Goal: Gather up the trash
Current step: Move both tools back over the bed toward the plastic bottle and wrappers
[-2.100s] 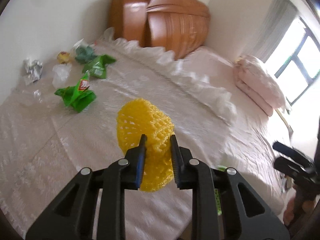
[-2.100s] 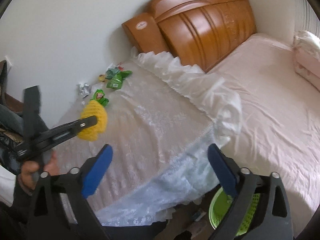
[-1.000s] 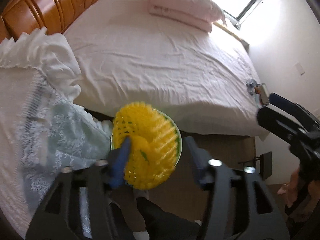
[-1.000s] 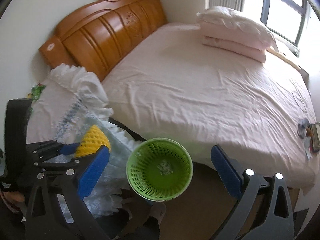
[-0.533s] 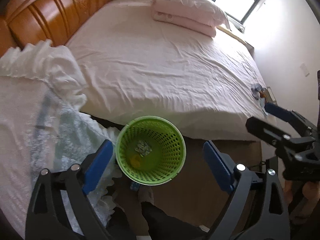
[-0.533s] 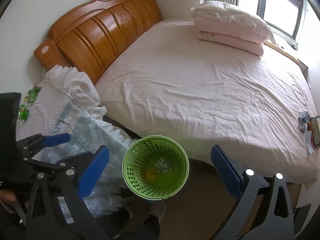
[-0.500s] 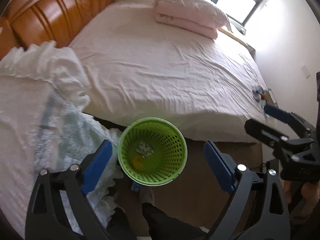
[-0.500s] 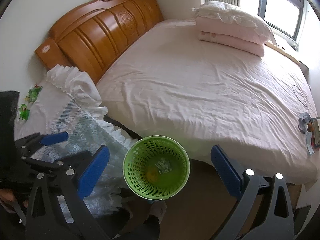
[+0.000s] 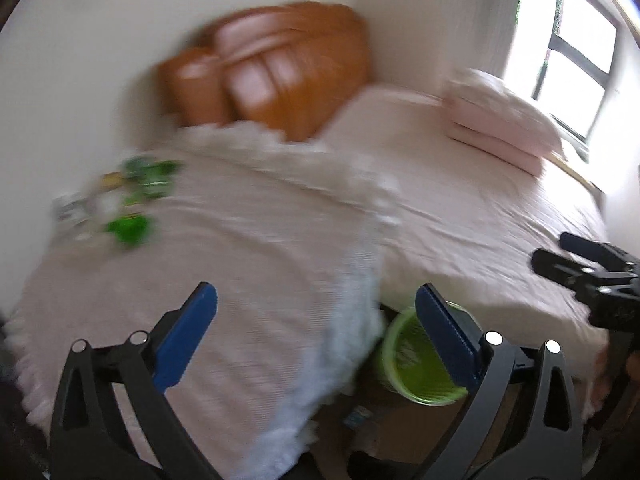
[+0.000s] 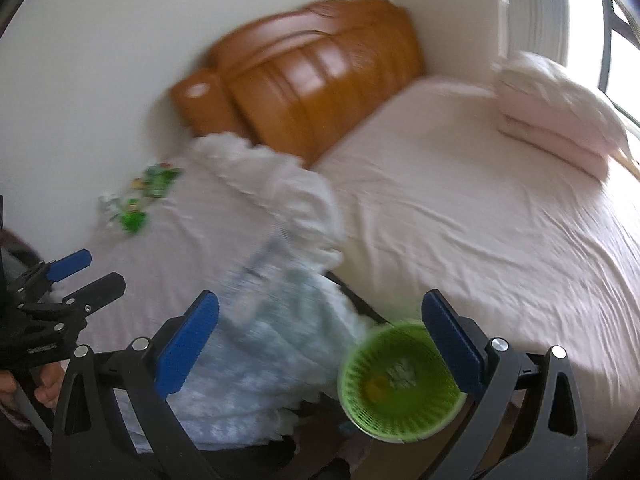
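Left hand-held gripper [image 9: 316, 326] agape — nothing between

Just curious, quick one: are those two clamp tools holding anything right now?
Left tool: open, holding nothing; its jaws have just been opening.
Right tool: open, holding nothing.

- A home bedroom: a wide bed [image 10: 460, 216] lies ahead of the grippers.
- Wooden headboard [image 10: 316, 76] against the far wall.
- Folded pink bedding [image 10: 560, 120] by the window [image 9: 576, 52].
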Motion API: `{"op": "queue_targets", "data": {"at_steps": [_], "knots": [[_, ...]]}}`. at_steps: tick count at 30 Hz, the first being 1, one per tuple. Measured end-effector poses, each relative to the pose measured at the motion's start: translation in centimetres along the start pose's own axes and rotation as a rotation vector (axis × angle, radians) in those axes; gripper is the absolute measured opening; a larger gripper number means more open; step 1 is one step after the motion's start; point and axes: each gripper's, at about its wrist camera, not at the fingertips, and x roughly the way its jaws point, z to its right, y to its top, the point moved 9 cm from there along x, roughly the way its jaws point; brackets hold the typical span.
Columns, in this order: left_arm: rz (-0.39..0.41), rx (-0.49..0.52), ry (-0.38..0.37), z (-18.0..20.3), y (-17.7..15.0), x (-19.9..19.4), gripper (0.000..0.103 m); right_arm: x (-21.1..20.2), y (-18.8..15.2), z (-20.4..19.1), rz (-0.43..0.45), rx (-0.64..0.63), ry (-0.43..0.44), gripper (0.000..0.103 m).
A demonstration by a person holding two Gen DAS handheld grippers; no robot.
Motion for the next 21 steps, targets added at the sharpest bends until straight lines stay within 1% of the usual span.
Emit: {"op": "queue_targets", "data": {"at_steps": [1, 4, 7, 10, 14, 21], "knots": [[0.004, -0.035, 0.034, -2.2, -0.1, -0.5, 0.095, 0.3, 0.5, -1.3, 0.003, -0.018, 0.017, 0.101], [0.018, -0.112, 0.077, -6.2, -0.5, -1.5, 0.095, 1.1, 2.4, -5.9, 0.014, -0.087, 0.076, 0.101], [0.027, -0.167, 0.102, -9.1, -0.7, -2.3, 0.095, 1.8, 3.4, -9.6, 0.017, -0.137, 0.118, 0.101], [0.028, -0.196, 0.123, -10.9, -1.0, -2.3, 0.095, 2.3, 3.6, -12.3, 0.01, -0.174, 0.153, 0.101], [0.023, -0.228, 0.137, -12.8, -1.6, -2.5, 0.095, 2.9, 3.5, -14.8, -0.006, -0.208, 0.18, 0.101], [0.013, -0.272, 0.14, -14.2, -1.9, -2.0, 0.095, 3.5, 3.0, -15.7, -0.035, -0.219, 0.187, 0.101]]}}
